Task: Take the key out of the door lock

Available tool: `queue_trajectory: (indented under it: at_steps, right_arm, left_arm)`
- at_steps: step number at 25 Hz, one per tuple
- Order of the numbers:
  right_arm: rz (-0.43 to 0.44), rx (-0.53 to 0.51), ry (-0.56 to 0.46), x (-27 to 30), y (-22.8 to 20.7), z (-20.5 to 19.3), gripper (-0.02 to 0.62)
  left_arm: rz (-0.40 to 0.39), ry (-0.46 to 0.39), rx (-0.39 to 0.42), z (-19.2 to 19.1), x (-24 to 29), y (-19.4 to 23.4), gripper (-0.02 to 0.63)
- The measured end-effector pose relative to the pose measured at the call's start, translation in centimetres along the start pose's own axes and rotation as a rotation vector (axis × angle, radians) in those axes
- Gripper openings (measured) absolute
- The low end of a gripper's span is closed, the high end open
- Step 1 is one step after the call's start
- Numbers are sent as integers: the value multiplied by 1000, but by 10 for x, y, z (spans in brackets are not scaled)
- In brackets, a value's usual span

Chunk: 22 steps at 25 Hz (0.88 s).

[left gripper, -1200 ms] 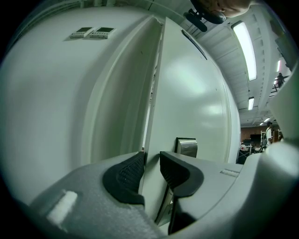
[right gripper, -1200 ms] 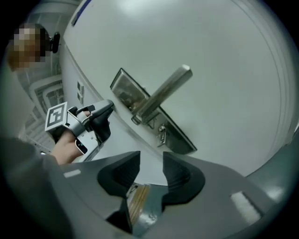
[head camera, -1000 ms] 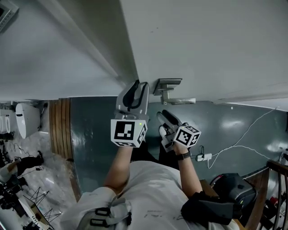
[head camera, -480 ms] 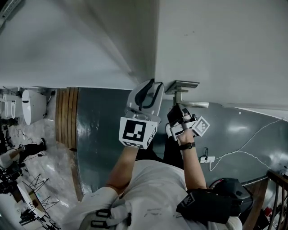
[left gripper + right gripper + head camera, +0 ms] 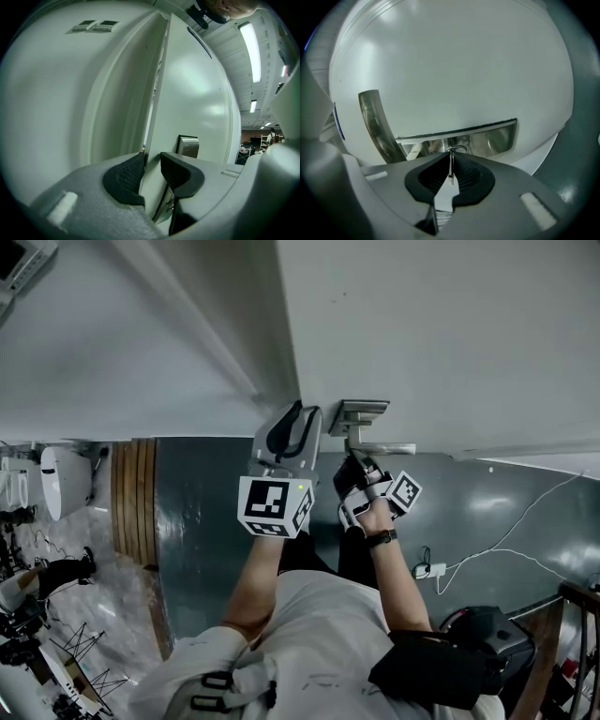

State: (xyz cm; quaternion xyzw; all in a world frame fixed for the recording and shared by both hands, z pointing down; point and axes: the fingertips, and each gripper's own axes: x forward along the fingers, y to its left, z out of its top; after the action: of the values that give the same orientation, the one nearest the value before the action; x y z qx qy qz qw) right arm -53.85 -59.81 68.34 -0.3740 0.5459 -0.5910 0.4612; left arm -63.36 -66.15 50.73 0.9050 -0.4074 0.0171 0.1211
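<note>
White door [image 5: 422, 334] over a grey-green floor [image 5: 216, 484], seen from above. Lever handle [image 5: 380, 448] sticks out of the door, with the steel lock plate [image 5: 487, 138] behind it.

Key [image 5: 451, 176] sits in that plate, dead ahead of the right tongs [image 5: 450, 161] and already between their pads. Those jaws have just been closing and now pinch the key's head.

We read the key's long axis as running straight into the door, in line with the tongs. So the pull should go straight back off the plate, no sideways lean.

Key looks like thin bright metal, edge-on to us as a vertical sliver. A small wire loop shows just past the pad tips.

Left tongs [image 5: 152, 161] are off to the side, clamped across the door edge [image 5: 157, 93], pads on both faces as far as we can see. Their jaws have just eased a touch wider, but the hold looks intact. Right hand is the one on the job.
</note>
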Motion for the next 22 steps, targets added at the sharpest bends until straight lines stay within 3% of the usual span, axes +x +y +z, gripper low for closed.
queue_trajectory:
  at_steps: [5, 16, 19, 22]
  right_arm:
    - [13, 37, -53, -3, -3, -1, 21]
    - [-8, -31, -51, -9, -1, -2, 23]
    - [-10, -88, -28, -34, 0, -14, 23]
    - [-45, -68, -55, -84, -15, -28, 23]
  left_arm:
    - [15, 2, -21, -1, 1, 2, 117]
    - [-24, 37, -2, -3, 3, 1, 120]
    - [-45, 47, 10, -4, 4, -1, 119]
    - [-59, 38, 15, -3, 6, -2, 115]
